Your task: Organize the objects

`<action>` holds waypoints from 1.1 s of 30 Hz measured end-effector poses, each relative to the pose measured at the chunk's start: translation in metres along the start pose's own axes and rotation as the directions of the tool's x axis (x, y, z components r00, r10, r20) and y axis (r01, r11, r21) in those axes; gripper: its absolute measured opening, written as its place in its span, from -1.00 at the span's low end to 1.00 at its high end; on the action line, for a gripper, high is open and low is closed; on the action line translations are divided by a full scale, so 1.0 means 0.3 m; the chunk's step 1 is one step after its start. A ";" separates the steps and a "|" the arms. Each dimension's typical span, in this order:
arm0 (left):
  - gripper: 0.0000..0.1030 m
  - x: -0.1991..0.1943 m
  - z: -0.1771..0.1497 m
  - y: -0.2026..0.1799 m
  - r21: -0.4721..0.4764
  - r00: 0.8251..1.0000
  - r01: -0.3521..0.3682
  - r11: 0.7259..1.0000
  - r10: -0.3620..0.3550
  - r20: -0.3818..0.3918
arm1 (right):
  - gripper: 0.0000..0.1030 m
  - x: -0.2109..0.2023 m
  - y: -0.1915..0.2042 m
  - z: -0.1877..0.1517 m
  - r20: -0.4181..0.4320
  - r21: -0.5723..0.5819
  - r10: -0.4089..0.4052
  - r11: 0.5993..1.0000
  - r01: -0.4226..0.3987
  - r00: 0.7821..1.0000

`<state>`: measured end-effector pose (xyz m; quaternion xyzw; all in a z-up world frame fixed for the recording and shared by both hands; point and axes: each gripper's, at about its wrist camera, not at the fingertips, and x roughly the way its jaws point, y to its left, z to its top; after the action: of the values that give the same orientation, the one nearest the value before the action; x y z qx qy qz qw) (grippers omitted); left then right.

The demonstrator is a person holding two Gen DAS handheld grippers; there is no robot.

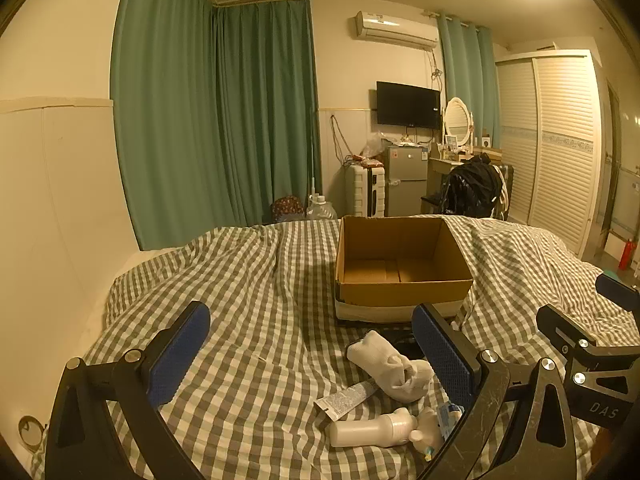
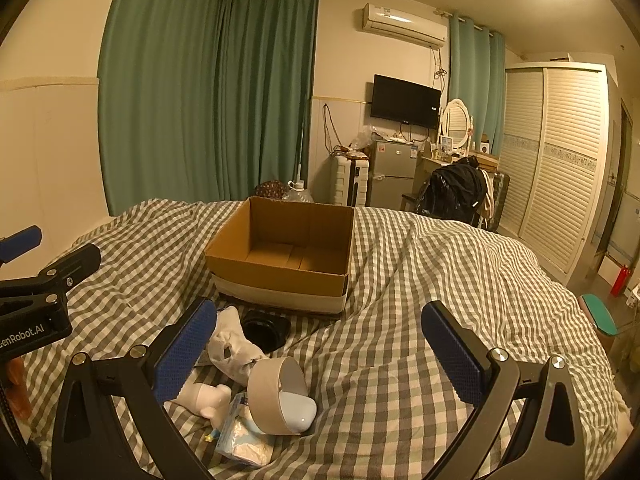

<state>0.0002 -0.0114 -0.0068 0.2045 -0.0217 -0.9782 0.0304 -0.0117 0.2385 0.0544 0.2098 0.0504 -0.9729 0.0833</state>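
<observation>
An empty open cardboard box (image 1: 404,284) (image 2: 280,276) sits on the checked bedspread (image 1: 248,288) (image 2: 432,280). In front of it lies a pile: a white sock (image 1: 388,366) (image 2: 232,350), a white tube (image 1: 346,398), a white bottle (image 1: 370,430) (image 2: 202,398), a tape roll (image 2: 276,394), a tissue pack (image 2: 242,434) and a black dish (image 2: 264,330). My left gripper (image 1: 316,360) is open and empty, just left of the pile. My right gripper (image 2: 320,354) is open and empty over the pile's right edge; it also shows in the left wrist view (image 1: 580,304).
Green curtains (image 1: 216,112) hang behind the bed. A fridge (image 1: 406,182), a TV (image 1: 408,104), a chair with a black jacket (image 1: 472,192) and a white wardrobe (image 1: 556,144) stand at the far wall. The bed's right edge drops to the floor (image 2: 600,320).
</observation>
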 end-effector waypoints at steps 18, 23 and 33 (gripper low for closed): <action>1.00 0.003 0.015 0.006 -0.019 1.000 0.028 0.999 -0.028 -0.006 | 0.99 0.008 -0.001 0.000 -0.015 -0.003 0.000 1.000 0.000 1.000; 1.00 -0.001 0.018 0.011 -0.021 1.000 0.023 0.999 -0.023 -0.001 | 0.99 0.008 -0.001 0.000 -0.015 -0.003 -0.001 1.000 0.001 1.000; 1.00 -0.008 0.011 0.004 -0.012 1.000 0.023 1.000 -0.023 -0.004 | 0.99 0.002 0.000 0.000 -0.014 -0.009 0.007 1.000 -0.007 1.000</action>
<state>0.0011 -0.0122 -0.0028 0.2067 -0.0136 -0.9781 0.0204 -0.0121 0.2384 0.0542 0.2163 0.0545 -0.9709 0.0874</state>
